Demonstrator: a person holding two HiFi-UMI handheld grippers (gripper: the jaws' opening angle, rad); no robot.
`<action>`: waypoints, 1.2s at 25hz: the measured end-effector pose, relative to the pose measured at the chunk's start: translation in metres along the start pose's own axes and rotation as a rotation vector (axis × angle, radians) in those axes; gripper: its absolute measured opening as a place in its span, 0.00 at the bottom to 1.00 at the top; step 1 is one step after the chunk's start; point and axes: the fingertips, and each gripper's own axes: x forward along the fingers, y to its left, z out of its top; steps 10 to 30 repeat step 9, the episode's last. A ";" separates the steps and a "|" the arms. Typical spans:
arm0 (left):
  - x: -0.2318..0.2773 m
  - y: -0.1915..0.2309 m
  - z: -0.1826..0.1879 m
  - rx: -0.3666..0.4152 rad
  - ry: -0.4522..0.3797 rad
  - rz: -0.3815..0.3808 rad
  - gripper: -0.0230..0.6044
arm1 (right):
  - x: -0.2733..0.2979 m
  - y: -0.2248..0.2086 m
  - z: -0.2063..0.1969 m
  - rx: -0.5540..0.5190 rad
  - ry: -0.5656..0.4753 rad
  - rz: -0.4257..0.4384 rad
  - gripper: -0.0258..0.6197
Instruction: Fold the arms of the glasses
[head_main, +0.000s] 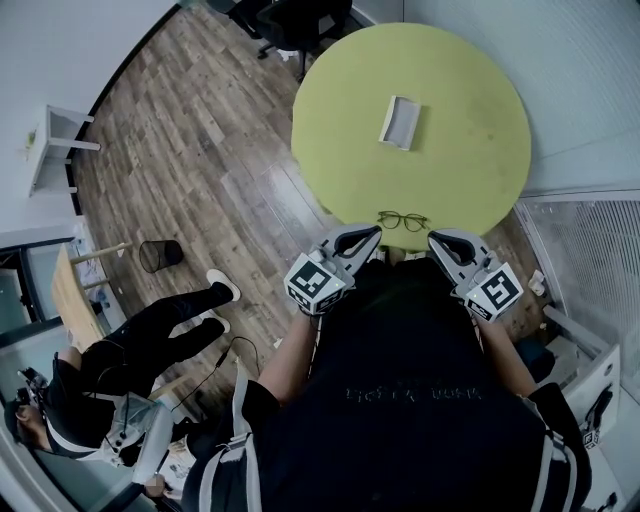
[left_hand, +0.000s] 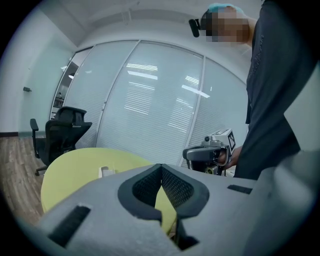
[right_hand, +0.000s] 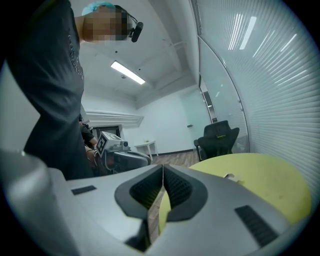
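**Stock of the scene: glasses on round surface, both tools empty**

1. Wooden floor (head_main: 200, 150). I am looking steeply down on it; it is running under everything to the left of the head view.
2. Round yellow-green surface (head_main: 470, 150). It is filling the upper right of the head view and is showing behind both sets of jaws in the gripper views.
3. Black office chair (head_main: 290, 20). It is standing at the far side of the surface.
4. Seated person in dark clothes (head_main: 150, 340). They are sitting on the floor side, at lower left, well apart from the surface.
5. Left hand-held gripper (head_main: 370, 234). I am holding it at the near edge of the surface. Its jaws are pressing together with nothing between them.
6. Right hand-held gripper (head_main: 437, 238). I am holding it level with the left one. Its jaws are likewise clenched on nothing.
7. Black mesh waste basket (head_main: 160, 255). It is standing on the floor, left of the surface.
8. White open case (head_main: 399, 122). It is lying near the middle of the surface.
9. Glasses (head_main: 403, 220). They are resting on the surface at its near edge, just beyond the two gripper tips and between them, touching neither. How the arms are lying is too small for me to tell.
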 end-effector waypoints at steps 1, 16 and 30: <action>0.001 0.000 0.002 0.009 -0.002 -0.005 0.06 | 0.001 0.000 0.002 -0.001 -0.002 0.003 0.09; 0.019 0.015 0.001 -0.008 0.002 0.004 0.07 | 0.005 -0.016 0.004 -0.012 -0.001 0.013 0.09; 0.019 0.015 0.001 -0.008 0.002 0.004 0.07 | 0.005 -0.016 0.004 -0.012 -0.001 0.013 0.09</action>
